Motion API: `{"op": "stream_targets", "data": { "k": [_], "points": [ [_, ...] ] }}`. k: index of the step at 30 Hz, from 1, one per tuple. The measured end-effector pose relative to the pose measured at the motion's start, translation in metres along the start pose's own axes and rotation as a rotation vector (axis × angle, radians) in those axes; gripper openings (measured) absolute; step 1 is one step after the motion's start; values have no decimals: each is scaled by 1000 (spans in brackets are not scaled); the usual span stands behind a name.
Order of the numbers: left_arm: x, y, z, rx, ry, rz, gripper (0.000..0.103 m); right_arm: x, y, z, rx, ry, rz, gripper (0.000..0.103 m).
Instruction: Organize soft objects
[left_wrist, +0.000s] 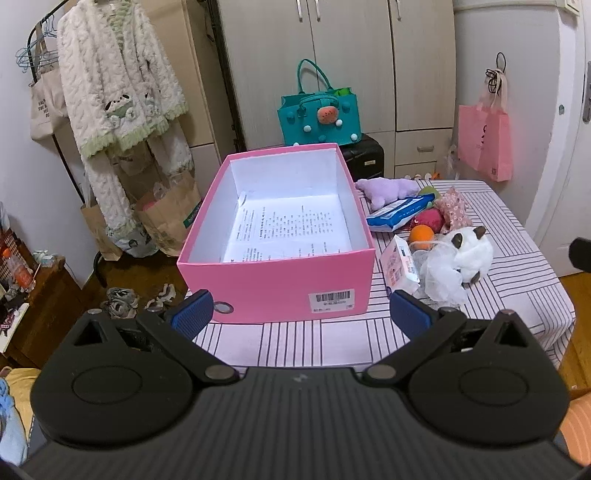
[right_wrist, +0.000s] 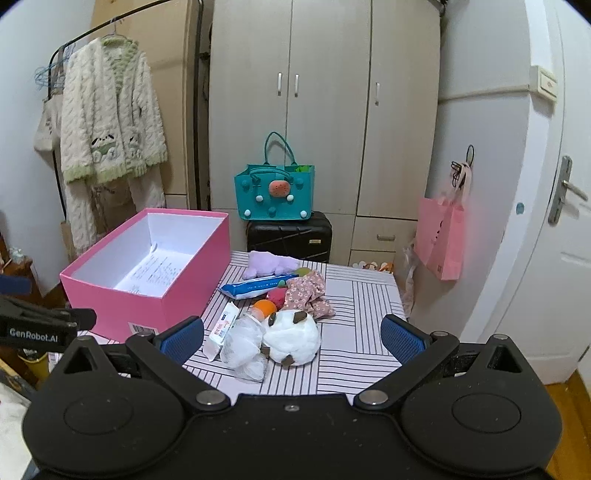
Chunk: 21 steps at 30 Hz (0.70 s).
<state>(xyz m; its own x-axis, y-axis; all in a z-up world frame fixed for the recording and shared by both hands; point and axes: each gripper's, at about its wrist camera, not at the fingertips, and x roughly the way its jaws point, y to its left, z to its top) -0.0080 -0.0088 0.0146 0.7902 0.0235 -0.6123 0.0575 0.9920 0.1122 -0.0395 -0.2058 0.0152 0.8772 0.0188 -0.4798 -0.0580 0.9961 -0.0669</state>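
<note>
Two grippers, left (left_wrist: 301, 314) and right (right_wrist: 291, 338), gape empty as I eye the squashy white round plush toy (right_wrist: 293, 338); its light, yielding body suits a mid-body pinch.

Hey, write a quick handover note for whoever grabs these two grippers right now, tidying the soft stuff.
Left gripper: open, empty, in front of the pink box.
Right gripper: open, empty, facing the pile.
Box holds only a printed sheet.
Beside it on the striped table: white plush, mesh pouf, purple plush, floral fabric piece, wipes pack.
Done: nothing boxed.
Left: probably move the soft items into the box.
</note>
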Motion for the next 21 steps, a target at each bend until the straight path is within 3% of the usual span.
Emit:
{"op": "stream_targets", "data": {
  "k": [5, 12, 21],
  "points": [
    [-1, 1, 4, 14, 16, 9, 103, -4, -3, 4, -25, 3, 24, 103],
    [-11, 0, 11, 21, 26, -74, 103, -5, -7, 15, -48, 7, 71, 103],
    [-21, -5, 20, 65, -16, -45, 103, -3, -10, 27, -84, -13, 76, 103]
  ]
}}
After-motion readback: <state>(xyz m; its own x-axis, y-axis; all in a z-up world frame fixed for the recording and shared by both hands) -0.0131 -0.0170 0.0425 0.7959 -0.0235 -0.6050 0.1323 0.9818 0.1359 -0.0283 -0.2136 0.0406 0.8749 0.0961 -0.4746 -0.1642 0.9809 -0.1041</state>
